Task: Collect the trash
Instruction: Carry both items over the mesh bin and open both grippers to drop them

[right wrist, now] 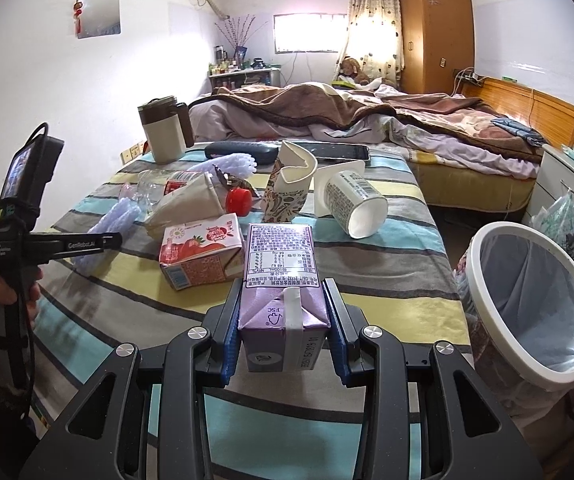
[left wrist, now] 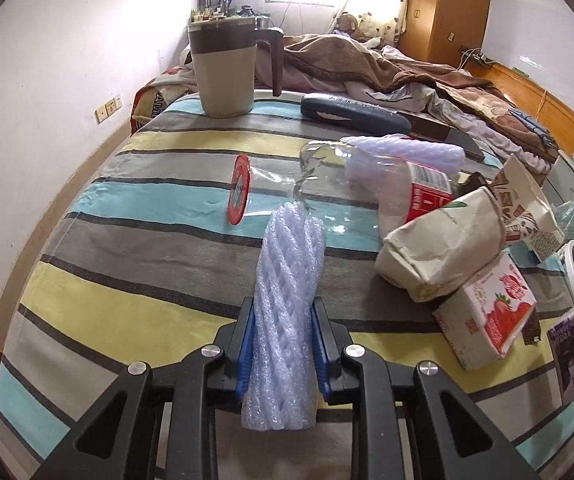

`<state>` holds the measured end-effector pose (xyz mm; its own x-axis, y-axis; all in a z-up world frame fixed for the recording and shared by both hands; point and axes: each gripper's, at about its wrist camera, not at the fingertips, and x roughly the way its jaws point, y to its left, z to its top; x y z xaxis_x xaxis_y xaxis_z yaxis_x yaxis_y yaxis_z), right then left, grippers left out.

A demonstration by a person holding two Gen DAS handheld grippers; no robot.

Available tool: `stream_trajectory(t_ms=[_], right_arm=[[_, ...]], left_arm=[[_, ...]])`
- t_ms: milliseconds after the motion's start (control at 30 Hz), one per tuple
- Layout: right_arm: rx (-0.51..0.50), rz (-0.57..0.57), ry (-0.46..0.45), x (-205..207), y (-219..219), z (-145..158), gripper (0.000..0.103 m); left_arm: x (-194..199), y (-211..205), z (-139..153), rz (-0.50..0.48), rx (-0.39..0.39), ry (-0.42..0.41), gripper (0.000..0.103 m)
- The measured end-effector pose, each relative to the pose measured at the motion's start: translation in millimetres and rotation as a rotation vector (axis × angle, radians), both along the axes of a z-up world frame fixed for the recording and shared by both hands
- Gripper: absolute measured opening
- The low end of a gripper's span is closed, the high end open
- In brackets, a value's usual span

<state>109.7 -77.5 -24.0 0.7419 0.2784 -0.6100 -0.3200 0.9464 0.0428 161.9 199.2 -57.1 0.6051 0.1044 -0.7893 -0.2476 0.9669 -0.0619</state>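
Note:
My left gripper [left wrist: 283,312] is shut on a white foam net sleeve [left wrist: 287,300] and holds it above the striped table [left wrist: 127,280]. My right gripper [right wrist: 283,312] is shut on a purple drink carton [right wrist: 281,280] over the table's near edge. The left gripper also shows in the right wrist view [right wrist: 99,240] at the left. A white-rimmed trash bin [right wrist: 527,300] with a liner stands right of the table. A strawberry milk carton [right wrist: 203,254], a beige paper bag [right wrist: 191,204], a clear plastic bottle [left wrist: 327,184] and paper cups [right wrist: 353,204] lie on the table.
A beige and brown kettle [left wrist: 227,68], a dark glasses case [left wrist: 355,114] and a second foam sleeve [left wrist: 407,150] sit at the table's far side. An unmade bed [right wrist: 367,120] lies behind. A nightstand [right wrist: 567,184] stands at the right.

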Motion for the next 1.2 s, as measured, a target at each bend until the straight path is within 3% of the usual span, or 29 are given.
stream_trajectory(t_ms=[567, 1200], right_arm=[[0.05, -0.044, -0.05, -2, -32, 21, 0.039], [0.045, -0.211, -0.136, 0, -103, 41, 0.039]], left_arm=[[-35, -64, 62, -0.13, 0.018, -0.14, 0.026], [-23, -197, 98, -0.411, 0.0, -0.23, 0.026]])
